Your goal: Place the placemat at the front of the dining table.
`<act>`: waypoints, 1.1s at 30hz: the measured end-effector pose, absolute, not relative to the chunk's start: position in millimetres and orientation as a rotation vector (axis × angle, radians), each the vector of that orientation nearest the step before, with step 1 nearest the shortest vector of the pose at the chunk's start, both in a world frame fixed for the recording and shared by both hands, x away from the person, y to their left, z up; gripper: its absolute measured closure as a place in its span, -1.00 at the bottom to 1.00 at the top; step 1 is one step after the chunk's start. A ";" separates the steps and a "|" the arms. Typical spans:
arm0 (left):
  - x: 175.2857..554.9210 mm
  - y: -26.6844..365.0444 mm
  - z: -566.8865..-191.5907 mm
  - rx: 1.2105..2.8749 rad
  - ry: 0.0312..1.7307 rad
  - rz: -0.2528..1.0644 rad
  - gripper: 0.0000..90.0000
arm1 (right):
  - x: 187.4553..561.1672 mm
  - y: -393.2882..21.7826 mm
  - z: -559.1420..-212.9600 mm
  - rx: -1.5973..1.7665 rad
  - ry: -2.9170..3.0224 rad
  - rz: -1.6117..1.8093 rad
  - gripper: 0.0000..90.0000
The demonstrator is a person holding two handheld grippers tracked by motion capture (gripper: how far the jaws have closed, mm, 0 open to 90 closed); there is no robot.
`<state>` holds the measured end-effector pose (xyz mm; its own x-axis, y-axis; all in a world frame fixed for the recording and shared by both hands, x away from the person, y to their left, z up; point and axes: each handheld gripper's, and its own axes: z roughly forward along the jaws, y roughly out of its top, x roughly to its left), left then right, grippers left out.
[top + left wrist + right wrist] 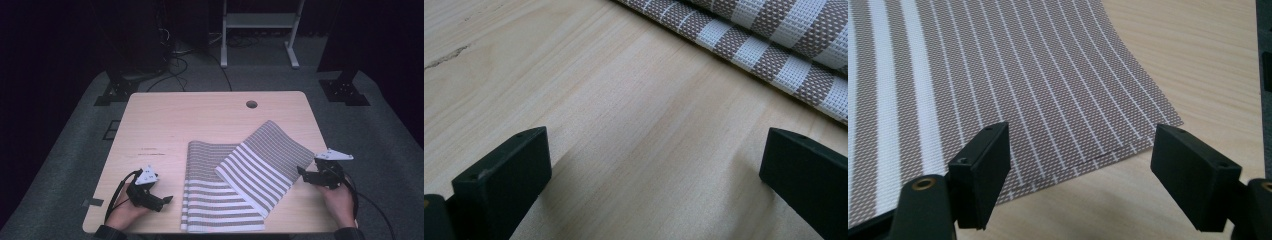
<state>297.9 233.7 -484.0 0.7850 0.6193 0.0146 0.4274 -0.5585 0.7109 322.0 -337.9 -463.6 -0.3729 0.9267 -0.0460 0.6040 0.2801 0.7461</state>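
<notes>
A striped woven mat (240, 175) is seen lying on a light wooden table (200, 115), toward the near right part of the top. The mat is folded over itself: one layer lies flat with broad brown and white bands running across, and a second layer is laid diagonally on top of it, its far end finely striped and reaching toward the table's right edge. The left gripper (167, 200) is held low over bare wood just left of the mat, and in the left gripper view its jaws are spread wide with nothing between them; the mat's edge (774, 45) is seen beyond them, apart from both pads. The right gripper (301, 172) is held by a hand (337, 200) at the right side of the table, pointed at the edge of the upper layer. In the right gripper view its jaws stand apart and empty, with the mat's hemmed edge (1088, 160) lying just ahead of and below them; no pad is seen pressing on the fabric. A round hole (251, 104) is seen in the table near its far edge.
</notes>
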 end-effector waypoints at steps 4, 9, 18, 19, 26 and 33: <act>298.0 233.7 -484.0 2.248 0.772 0.341 -1.00 | 331.7 -339.3 -463.5 1.410 2.074 0.879 -0.40; 298.0 233.7 -484.1 2.247 0.773 0.341 -1.00 | 342.6 -343.5 -464.7 1.458 2.045 0.877 -0.29; 298.2 233.9 -483.9 2.251 0.771 0.342 -1.00 | 362.7 -354.1 -470.2 1.525 2.031 0.872 -0.04; 298.2 233.8 -483.9 2.250 0.771 0.341 -1.00 | 364.5 -354.7 -471.9 1.530 2.028 0.863 -0.04; 298.2 233.8 -484.0 2.249 0.773 0.342 -1.00 | 367.6 -359.4 -477.1 1.574 2.011 0.869 0.03; 298.3 233.7 -484.0 2.247 0.779 0.342 -1.00 | 368.5 -362.1 -476.4 1.580 2.005 0.882 0.55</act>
